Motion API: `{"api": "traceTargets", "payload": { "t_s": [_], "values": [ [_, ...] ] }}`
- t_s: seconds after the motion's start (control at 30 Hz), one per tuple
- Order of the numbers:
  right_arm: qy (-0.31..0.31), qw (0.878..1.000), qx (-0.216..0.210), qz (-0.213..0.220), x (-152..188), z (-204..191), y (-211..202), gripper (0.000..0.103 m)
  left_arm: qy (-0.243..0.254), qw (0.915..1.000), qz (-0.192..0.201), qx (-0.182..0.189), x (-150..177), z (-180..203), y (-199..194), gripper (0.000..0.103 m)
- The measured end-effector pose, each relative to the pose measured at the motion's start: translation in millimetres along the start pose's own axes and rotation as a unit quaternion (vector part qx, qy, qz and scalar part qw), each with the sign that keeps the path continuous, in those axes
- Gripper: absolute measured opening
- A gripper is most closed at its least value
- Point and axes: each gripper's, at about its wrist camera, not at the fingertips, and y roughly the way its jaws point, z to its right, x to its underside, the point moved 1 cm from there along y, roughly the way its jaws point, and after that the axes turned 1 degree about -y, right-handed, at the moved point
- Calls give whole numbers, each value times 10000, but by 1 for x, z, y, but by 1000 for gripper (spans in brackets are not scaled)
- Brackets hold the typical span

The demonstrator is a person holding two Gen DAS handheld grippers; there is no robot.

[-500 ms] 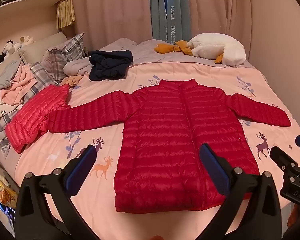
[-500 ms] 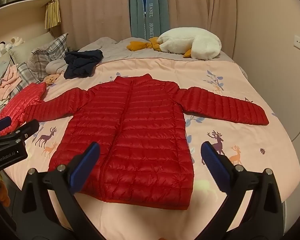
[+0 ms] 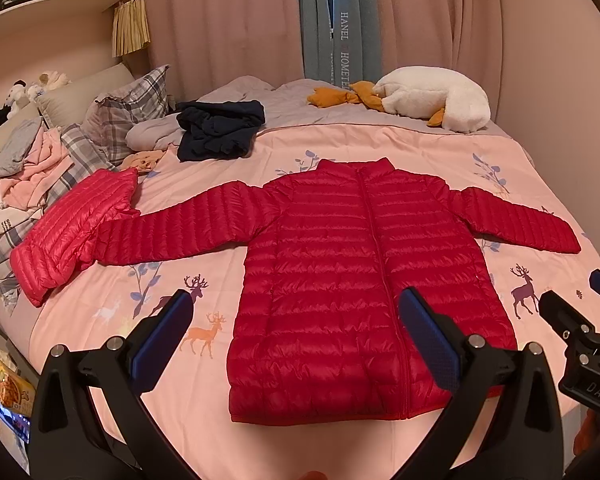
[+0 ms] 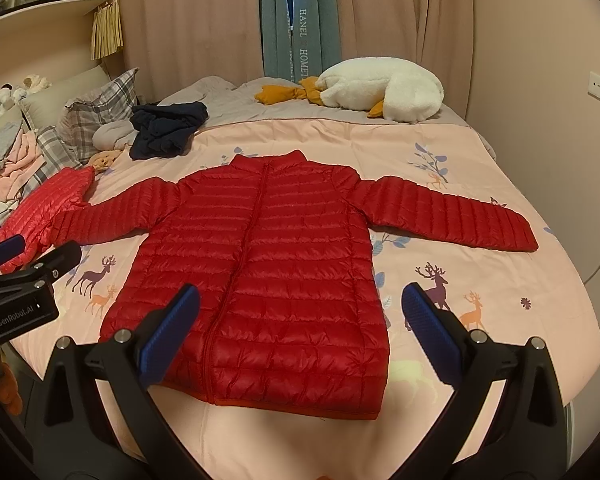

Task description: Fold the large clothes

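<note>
A red jacket [image 3: 360,280] lies flat, zipped, sleeves spread on the bed [image 3: 380,140], while the left gripper [image 3: 296,336] and right gripper [image 4: 300,328] hover above its hem, fingers released and empty.

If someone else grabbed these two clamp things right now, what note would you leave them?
Left gripper: open, empty, above the bed's near edge.
Right gripper: open, empty, beside it.
Red puffer jacket: flat on the pink bedspread, zipped front up, both sleeves spread out; the far end of one sleeve touches a lighter red jacket.
Done: jacket laid out.
Left: all folding, probably sleeves in first, then the body.
</note>
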Motion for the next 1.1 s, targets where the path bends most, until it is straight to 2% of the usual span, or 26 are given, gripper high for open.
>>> {"api": "traceTargets", "payload": {
  "t_s": [1.1],
  "values": [
    [0, 10000, -1, 2, 1, 1, -1, 101, 11, 10000, 21, 13, 0, 10, 3, 102]
  ]
}}
